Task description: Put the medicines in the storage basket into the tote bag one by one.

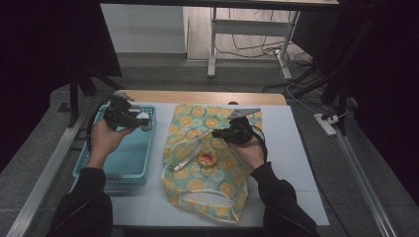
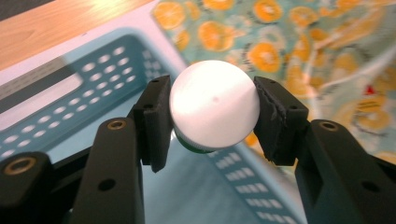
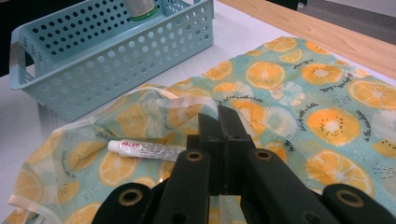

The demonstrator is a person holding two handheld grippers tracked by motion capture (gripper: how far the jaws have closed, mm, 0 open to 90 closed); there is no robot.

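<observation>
A white-capped bottle (image 2: pixel 214 106) with a green band under its cap sits clamped between the two black pads of the left tongs (image 1: pixel 134 118), which grasp it by the sides of the cap; in the high view it hangs over the far right corner of the light blue perforated basket (image 1: pixel 129 163), above the basket's floor, and in the right gripper view its lower part (image 3: pixel 141 8) shows behind the basket's far wall. The basket stands on the left part of the white bench (image 1: pixel 296 163), with the person's left hand (image 1: pixel 105 139) over it. Just right of the basket lies a teal cloth bag printed with orange slices (image 1: pixel 217 185), spread flat with its pale handles loose at the near end. On the bag's left half rests a small white tube with red lettering (image 3: pixel 144 150), and near it in the high view a small round red and yellow item (image 1: pixel 207 158), too small to name. Over the right part of the bag the right tongs (image 3: pixel 225 122) are clenched tight, jaws pressed together; whether a fold of cloth is pinched between them I cannot tell.
</observation>
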